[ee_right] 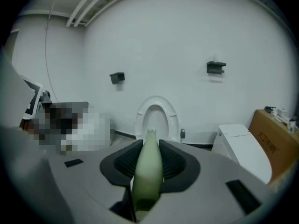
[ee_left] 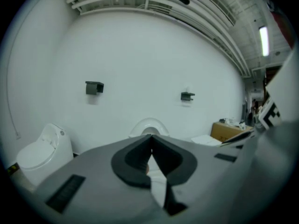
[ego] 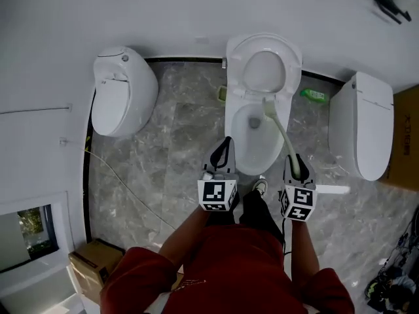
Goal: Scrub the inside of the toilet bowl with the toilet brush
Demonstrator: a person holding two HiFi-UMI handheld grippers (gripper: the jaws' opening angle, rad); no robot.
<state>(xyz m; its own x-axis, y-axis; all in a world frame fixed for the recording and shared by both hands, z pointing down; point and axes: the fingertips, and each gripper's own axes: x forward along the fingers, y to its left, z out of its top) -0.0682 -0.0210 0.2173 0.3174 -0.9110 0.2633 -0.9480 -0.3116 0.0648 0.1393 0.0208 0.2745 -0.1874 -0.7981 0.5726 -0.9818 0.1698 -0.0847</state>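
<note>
Toilet brush (ego: 281,131) clamped in right gripper (ego: 294,164) — head at rear of toilet bowl (ego: 230,135); left gripper (ego: 225,146) clenched, empty.

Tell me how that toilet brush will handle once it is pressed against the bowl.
The toilet brush looks long and slim, with a curve, so it will probably flex a little under pressure. Its handle seems smooth plastic and tapers, so it may twist or slip in the jaws of the right gripper.
</note>
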